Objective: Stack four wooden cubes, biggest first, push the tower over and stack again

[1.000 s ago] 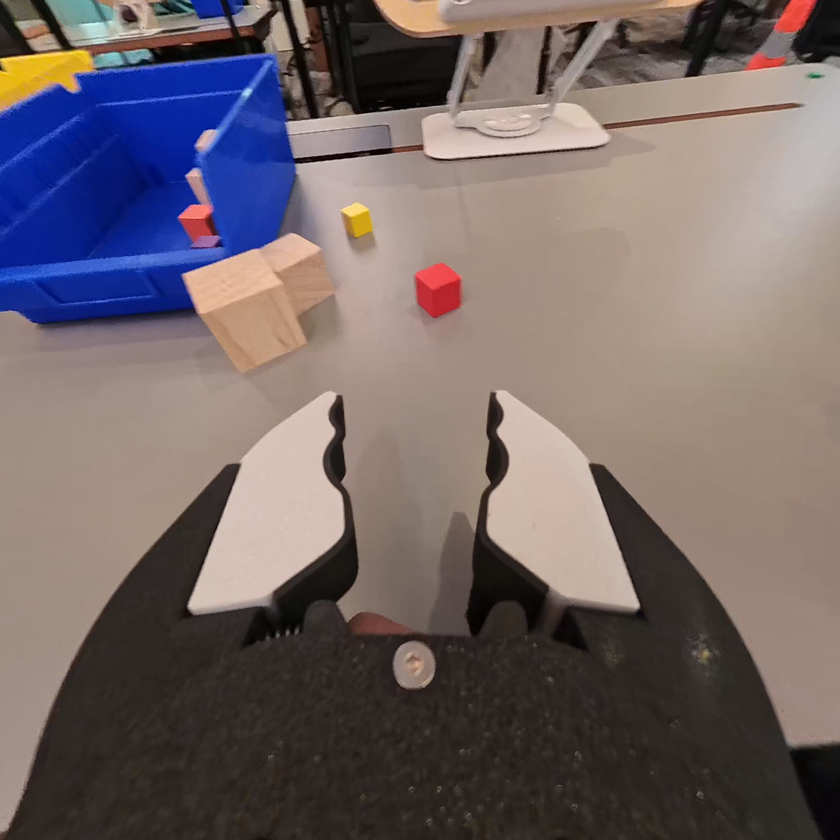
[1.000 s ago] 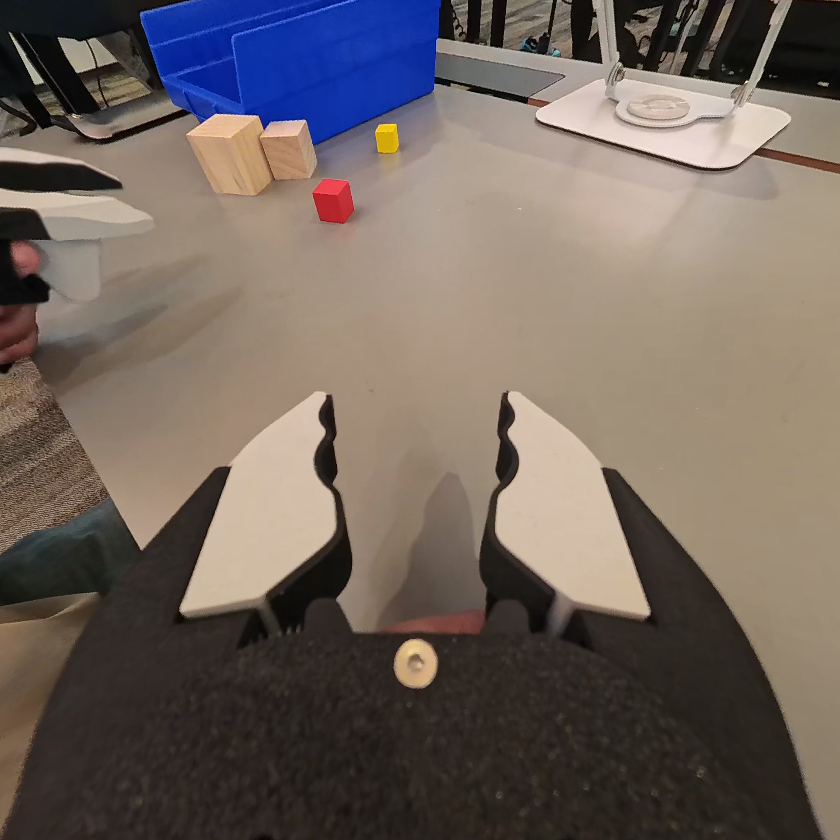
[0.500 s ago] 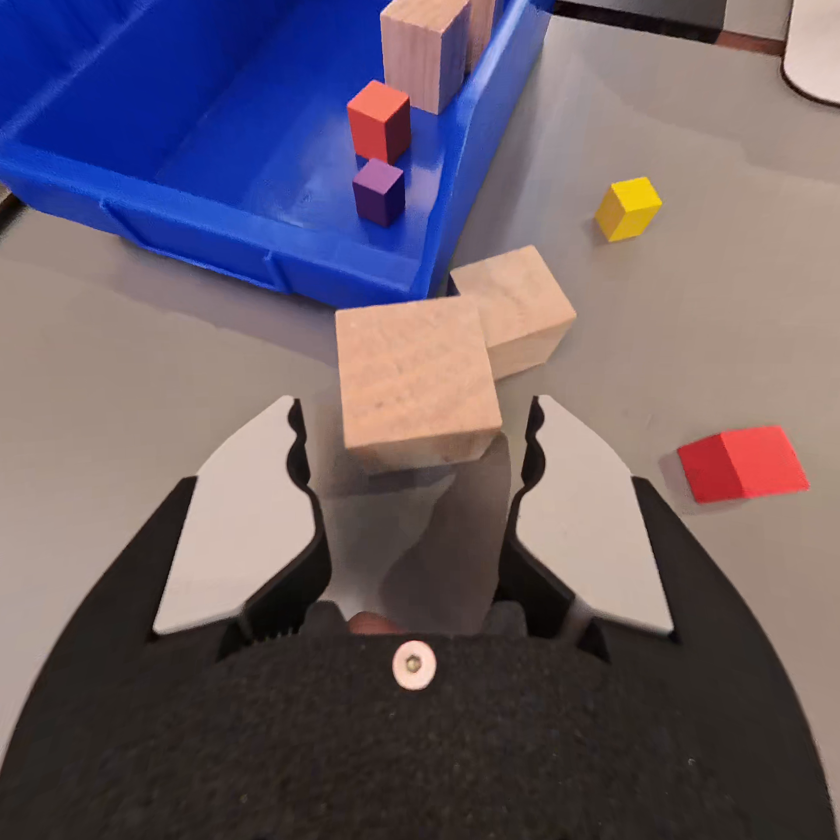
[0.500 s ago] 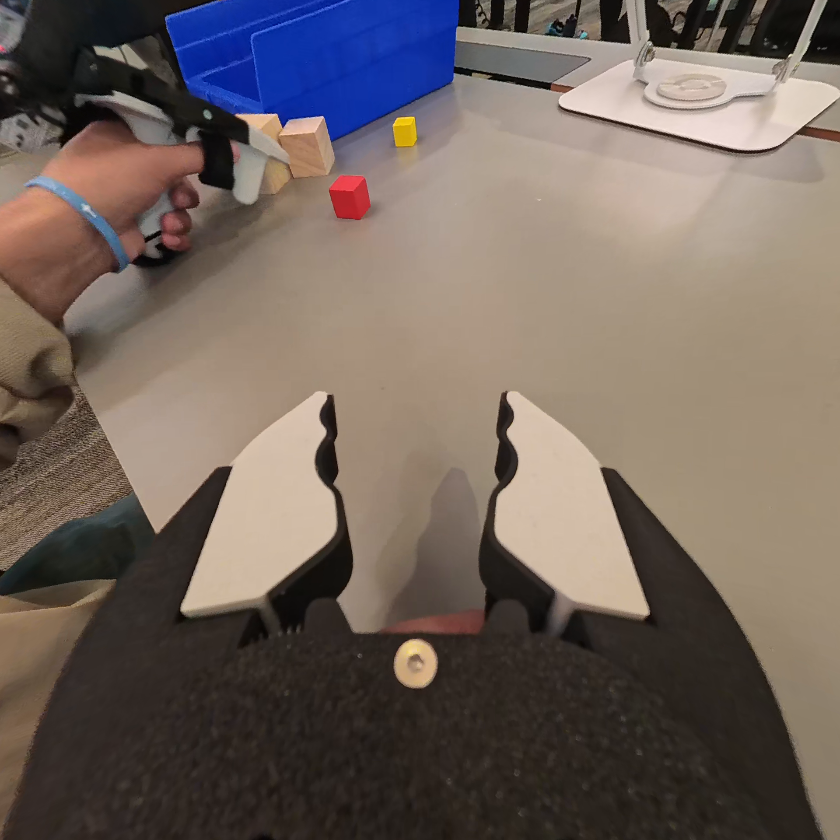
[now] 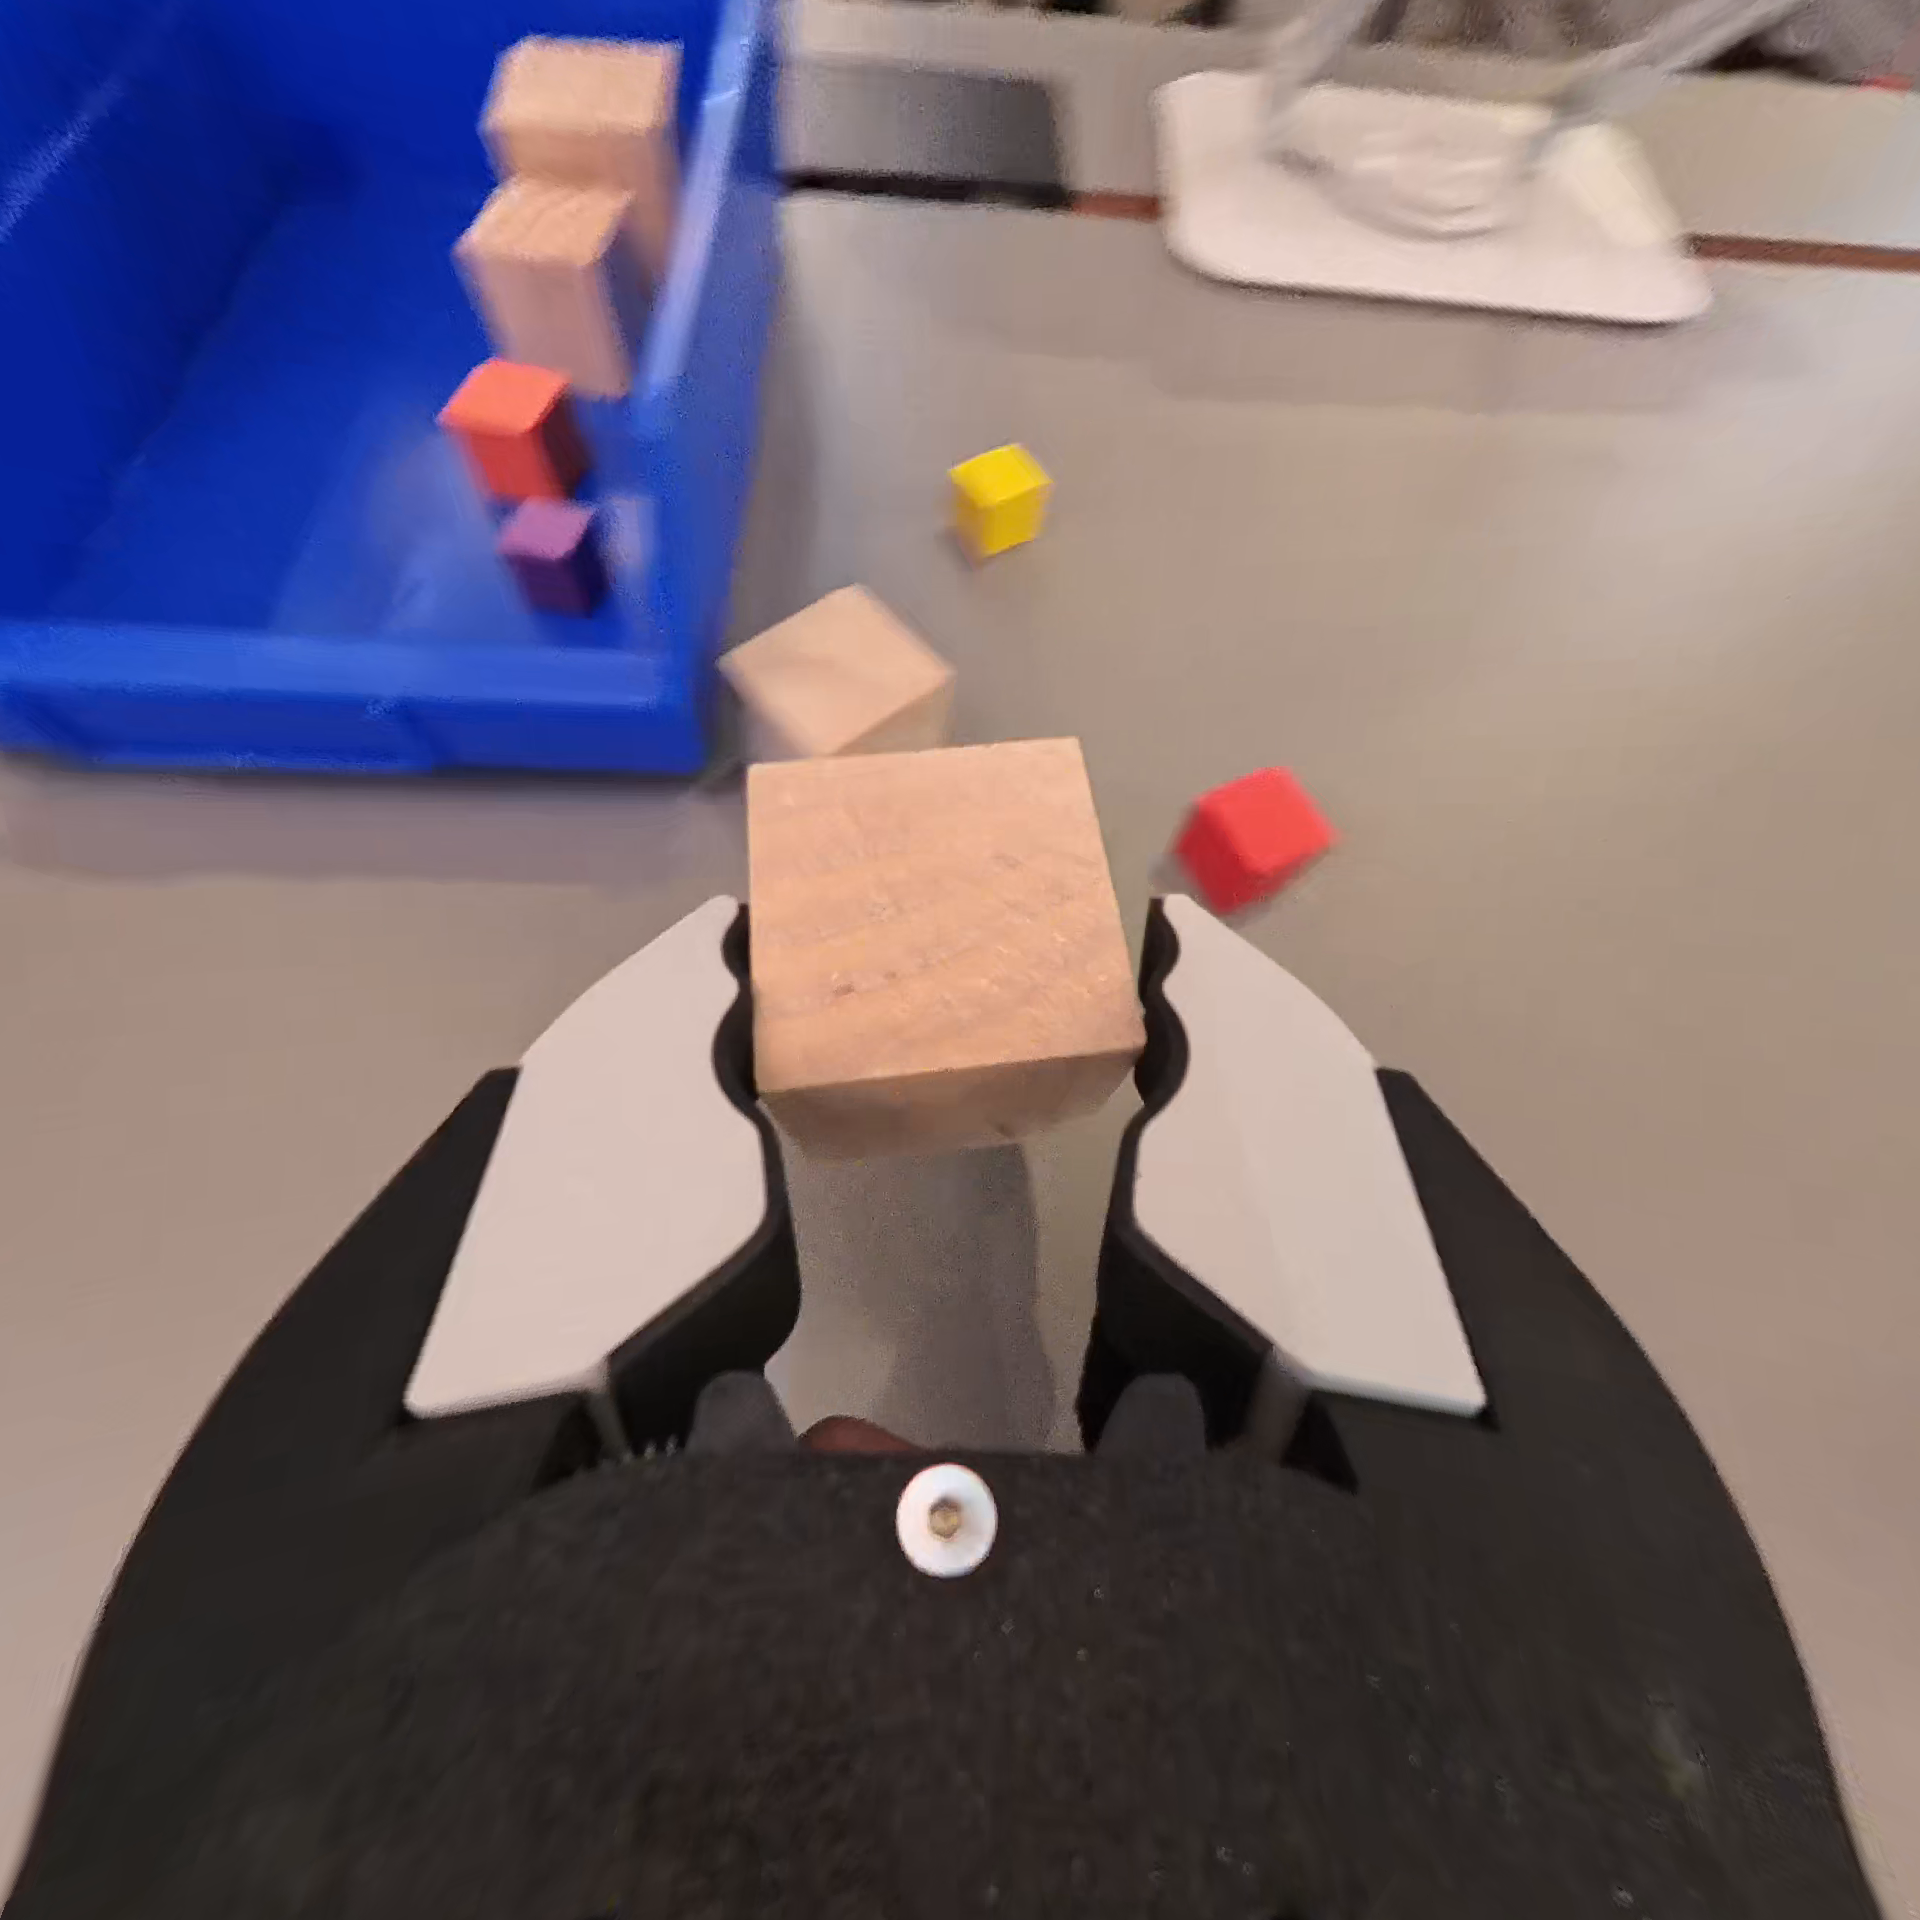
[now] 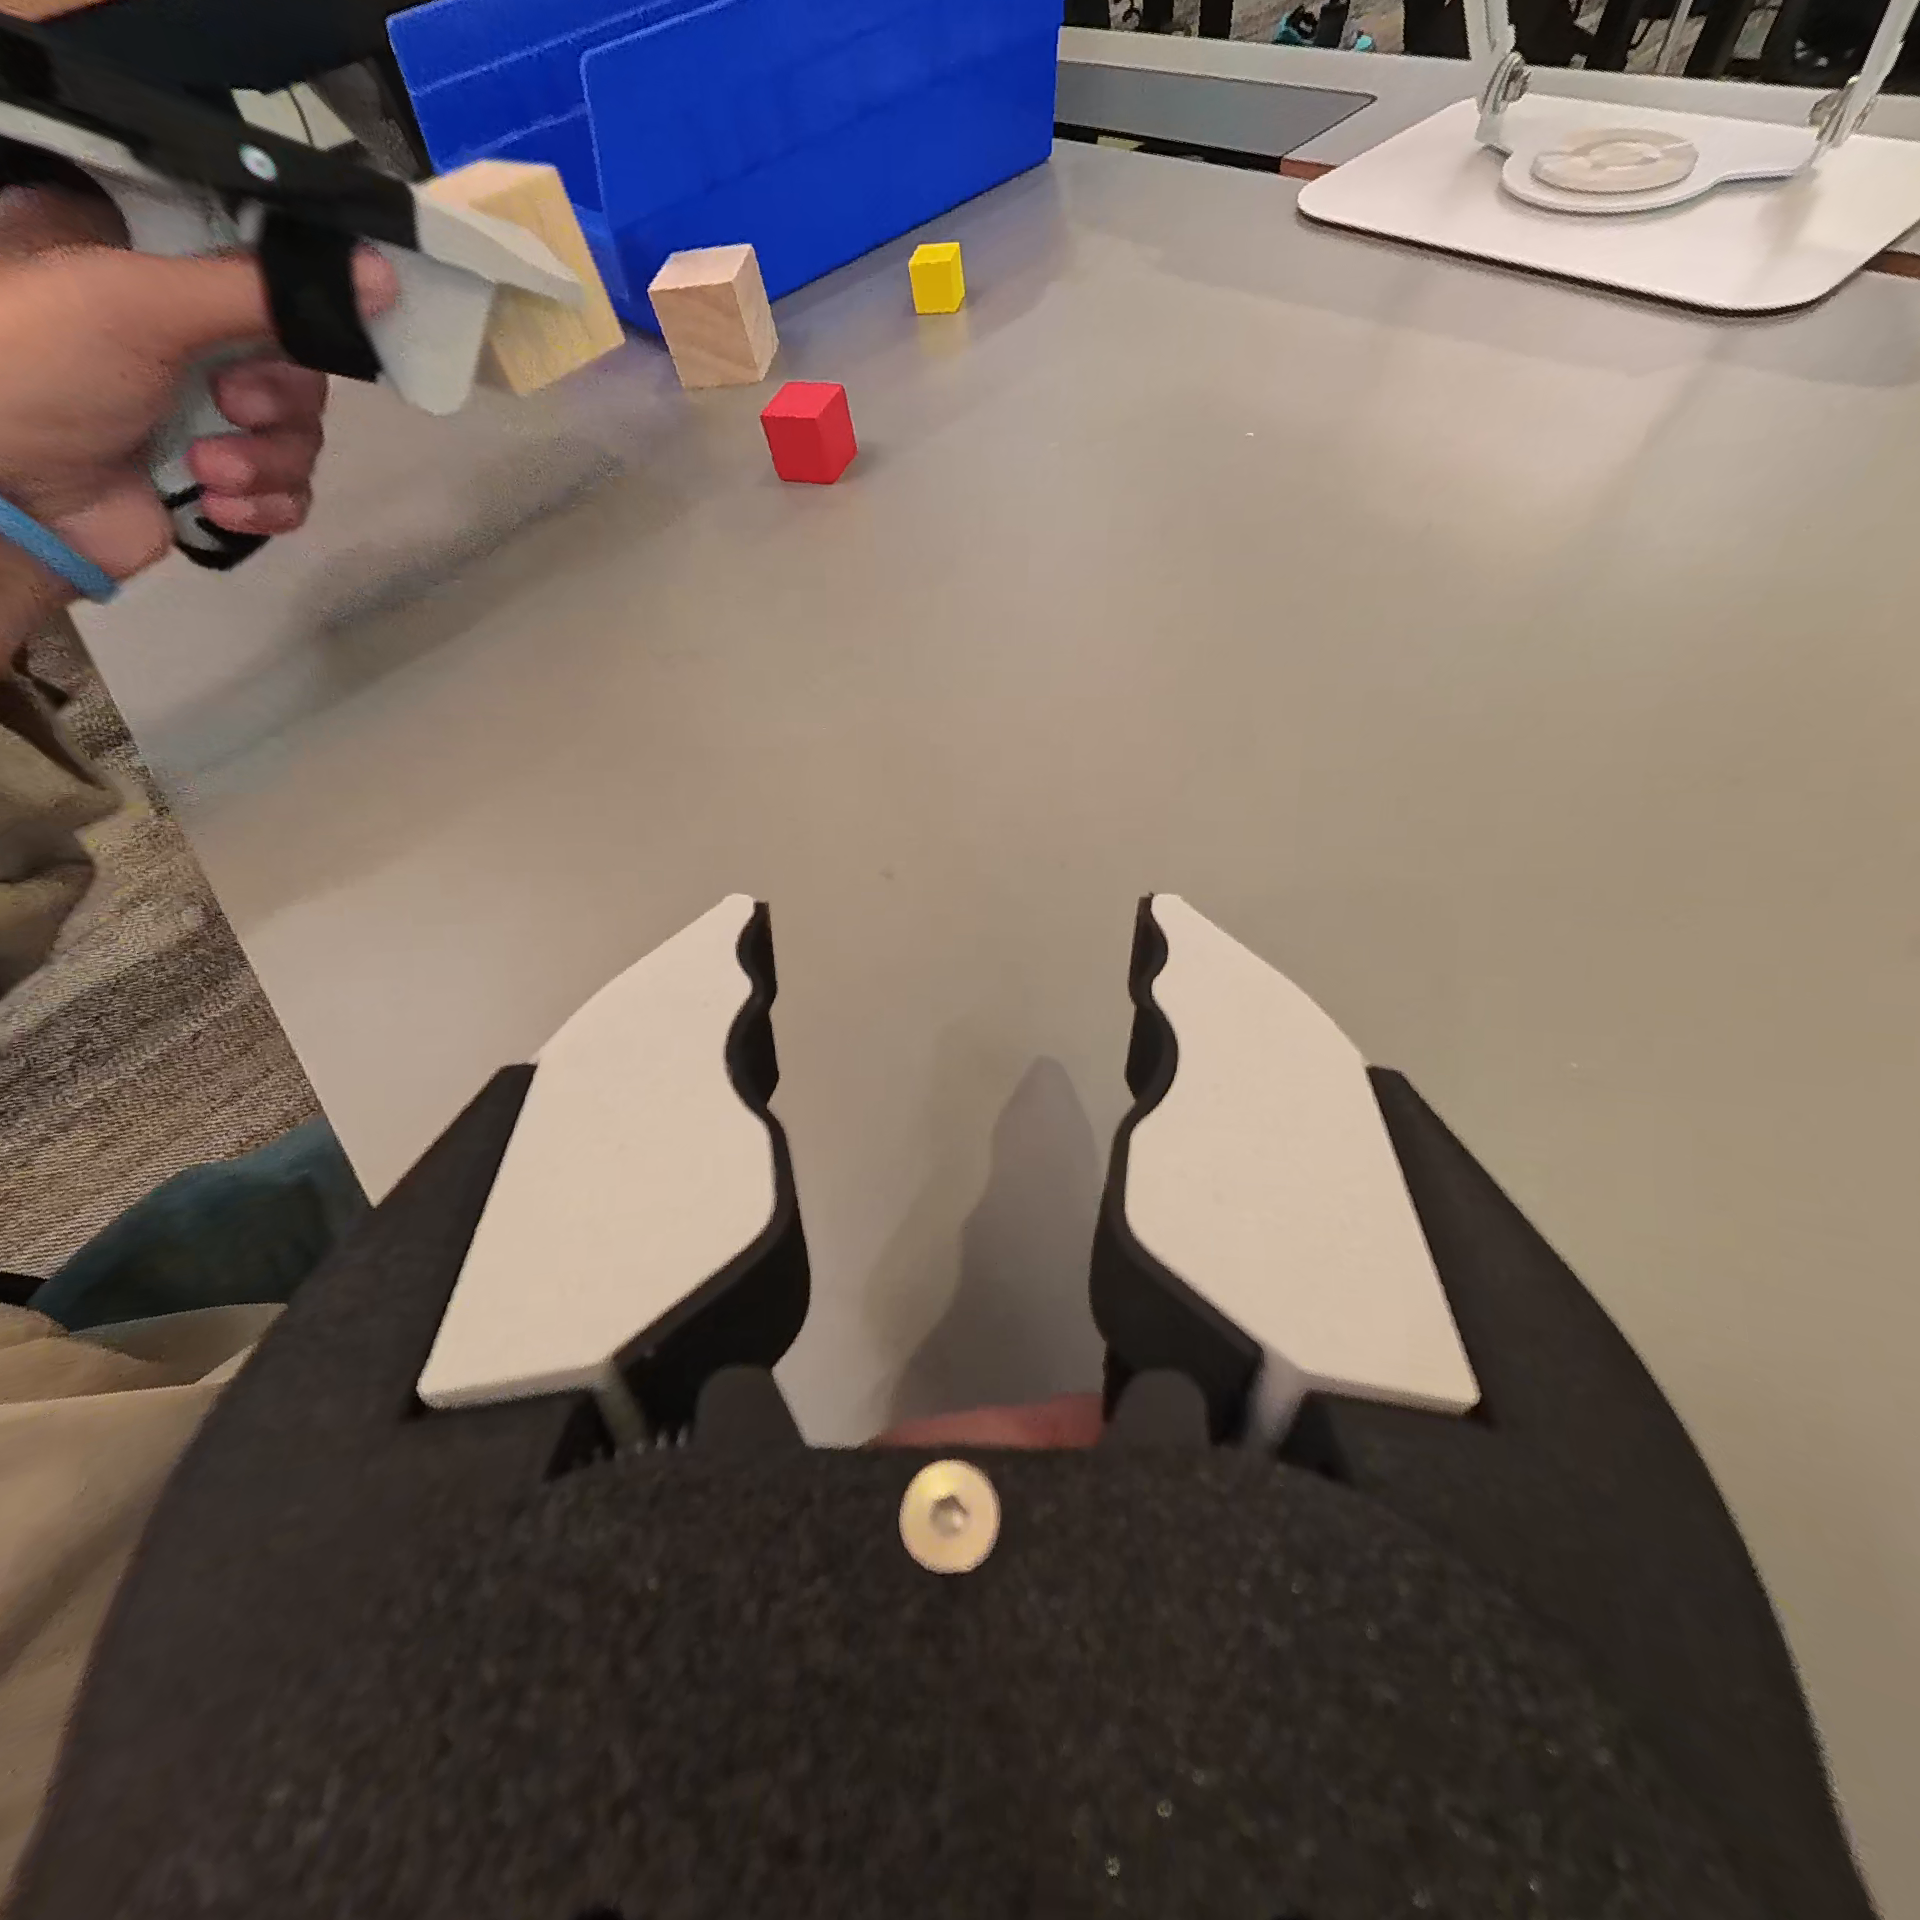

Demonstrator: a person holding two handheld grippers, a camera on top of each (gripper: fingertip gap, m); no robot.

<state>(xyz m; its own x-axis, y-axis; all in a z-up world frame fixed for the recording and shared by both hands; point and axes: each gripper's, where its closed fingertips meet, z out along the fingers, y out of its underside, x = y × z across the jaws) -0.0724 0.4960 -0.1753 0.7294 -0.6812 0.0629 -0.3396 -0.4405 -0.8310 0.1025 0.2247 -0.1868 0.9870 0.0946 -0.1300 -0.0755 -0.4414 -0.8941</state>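
My left gripper [image 5: 940, 914] is shut on the large wooden cube [image 5: 935, 935] and holds it tilted a little above the grey table. It also shows at the far left of the right wrist view [image 6: 499, 270], with the cube [image 6: 545, 322] in it. A medium wooden cube [image 5: 842, 675] [image 6: 715, 312] stands just beyond, next to the blue bin. A red cube [image 5: 1252, 836] [image 6: 808, 431] lies to the right, and a small yellow cube [image 5: 997, 499] [image 6: 936, 275] farther back. My right gripper [image 6: 951, 909] is open and empty over bare table.
The blue bin [image 5: 312, 686] at the back left holds two wooden blocks [image 5: 551, 270], an orange-red cube [image 5: 509, 426] and a purple cube [image 5: 551, 551]. A white stand base [image 6: 1600, 197] sits at the back right. The table's left edge [image 6: 208, 831] drops to carpet.
My left gripper went to the large wooden cube, shut on it and lifted it away from the medium cube. The right gripper has barely moved.
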